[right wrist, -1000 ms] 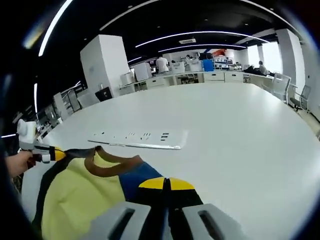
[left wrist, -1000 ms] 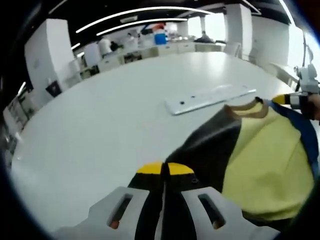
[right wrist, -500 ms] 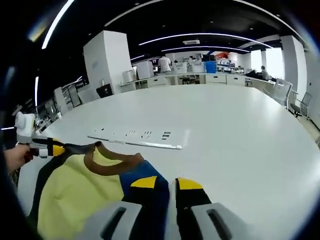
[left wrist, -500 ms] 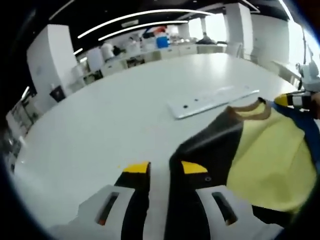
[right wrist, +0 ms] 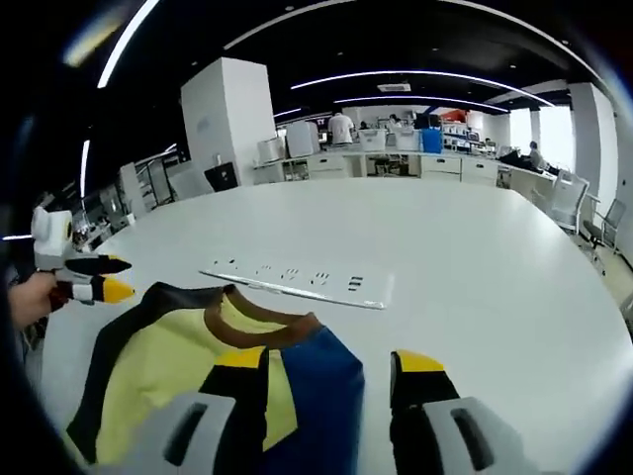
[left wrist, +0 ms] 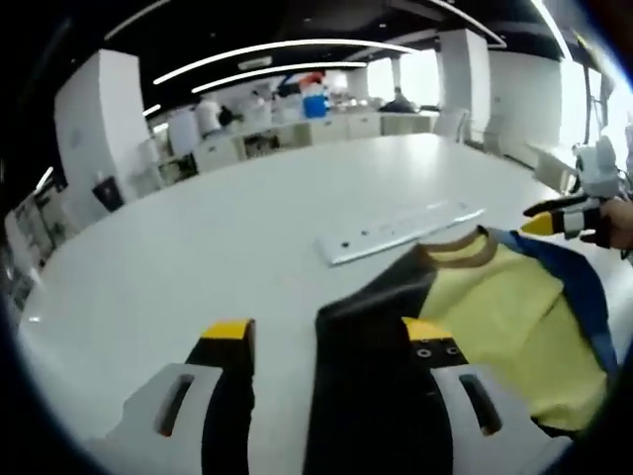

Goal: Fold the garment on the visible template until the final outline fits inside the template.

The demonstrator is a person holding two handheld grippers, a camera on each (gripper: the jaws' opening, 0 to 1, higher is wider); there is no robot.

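Two tongs (left wrist: 321, 341) (right wrist: 331, 368) (both open), one garment (right wrist: 198, 376).

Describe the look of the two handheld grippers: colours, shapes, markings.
The left gripper and the right gripper match: two flat black jaws tipped with yellow pads, set in pale grey housings with slotted cutouts. The left's right jaw carries two small round screw heads. Seen from the side, each has yellow pointed tips on a black and white body.

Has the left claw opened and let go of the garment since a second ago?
Yes. The left claw, shut on the garment's dark edge a second ago, now stands wide open, with bare table showing in the gap and the garment lying on the table.
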